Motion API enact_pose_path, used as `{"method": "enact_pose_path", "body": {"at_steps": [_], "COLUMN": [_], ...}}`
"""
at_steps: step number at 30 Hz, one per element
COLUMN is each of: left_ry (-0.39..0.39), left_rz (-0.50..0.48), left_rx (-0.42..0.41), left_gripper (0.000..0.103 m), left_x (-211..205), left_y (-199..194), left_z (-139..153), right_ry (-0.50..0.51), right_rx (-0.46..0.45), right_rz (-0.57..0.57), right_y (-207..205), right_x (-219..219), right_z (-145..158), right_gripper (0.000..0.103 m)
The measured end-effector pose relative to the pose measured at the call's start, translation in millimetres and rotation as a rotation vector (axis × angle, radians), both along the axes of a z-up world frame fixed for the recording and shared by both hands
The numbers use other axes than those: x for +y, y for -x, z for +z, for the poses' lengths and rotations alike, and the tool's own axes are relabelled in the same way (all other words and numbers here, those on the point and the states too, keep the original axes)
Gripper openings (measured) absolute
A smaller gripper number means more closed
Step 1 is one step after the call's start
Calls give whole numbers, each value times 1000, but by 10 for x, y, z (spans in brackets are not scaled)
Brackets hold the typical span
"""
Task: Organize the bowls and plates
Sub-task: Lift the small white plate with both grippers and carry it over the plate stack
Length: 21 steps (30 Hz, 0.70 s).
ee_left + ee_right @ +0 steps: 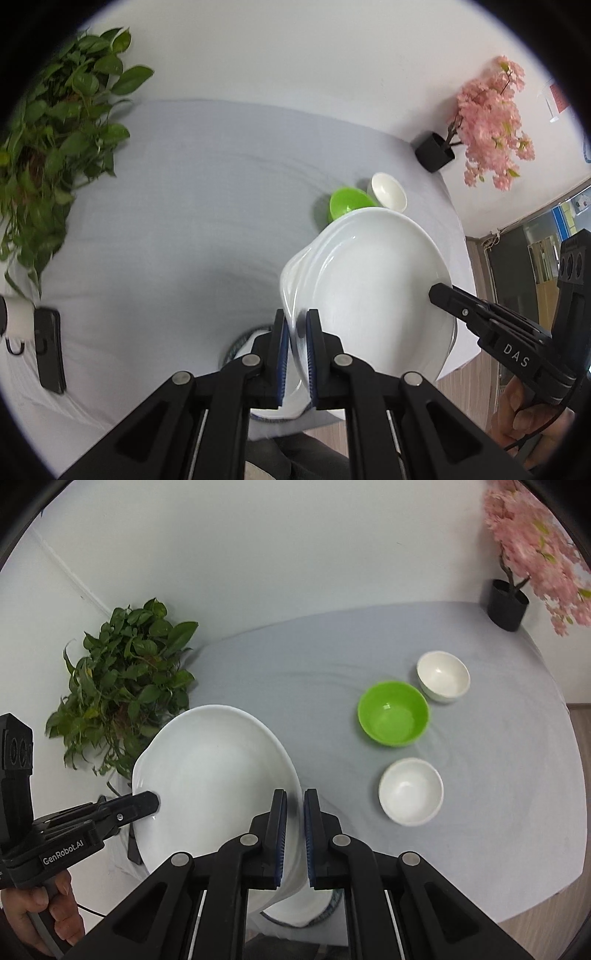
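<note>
Gripping opposite rims, the stiff, glossy, breakable white plates (369, 280) are pinched by left gripper (298, 354) and right gripper (294, 834).

The left gripper (297, 354) points steeply down, its 2 blue-padded fingers (283, 354) nearly together and clamped on the near rim of a white plate (369, 280). The right gripper (294, 834) is angled down the same way, its pads pinched on the opposite rim. Each gripper shows in the other's view, gripping the plate's far edge. A bare hand (40, 904) wraps the left handle; another hand (524, 417) holds the right one.
</note>
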State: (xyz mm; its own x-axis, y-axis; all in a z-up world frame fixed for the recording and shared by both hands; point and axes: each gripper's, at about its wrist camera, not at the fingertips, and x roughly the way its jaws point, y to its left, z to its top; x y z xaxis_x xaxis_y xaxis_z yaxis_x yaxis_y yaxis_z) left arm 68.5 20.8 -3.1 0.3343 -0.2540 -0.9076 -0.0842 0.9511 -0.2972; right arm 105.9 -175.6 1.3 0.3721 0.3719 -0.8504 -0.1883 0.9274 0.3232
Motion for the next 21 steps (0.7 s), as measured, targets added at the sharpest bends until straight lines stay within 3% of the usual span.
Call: {"method": "enact_pose_path", "body": {"at_steps": [9, 21], "left_ry": [22, 113], "left_rz": [55, 211], "left_rx": [120, 272], "left_gripper": [8, 8], "left_x": [-31, 222], "left_y": [555, 839], "left_z": [-617, -1583], "right_ry": [36, 110], "right_rx": [112, 265], "right_rz": [56, 145], "right_y": [687, 814], "right_x": [-144, 134], "right_z": [-666, -1702], "right_gripper": [6, 6]}}
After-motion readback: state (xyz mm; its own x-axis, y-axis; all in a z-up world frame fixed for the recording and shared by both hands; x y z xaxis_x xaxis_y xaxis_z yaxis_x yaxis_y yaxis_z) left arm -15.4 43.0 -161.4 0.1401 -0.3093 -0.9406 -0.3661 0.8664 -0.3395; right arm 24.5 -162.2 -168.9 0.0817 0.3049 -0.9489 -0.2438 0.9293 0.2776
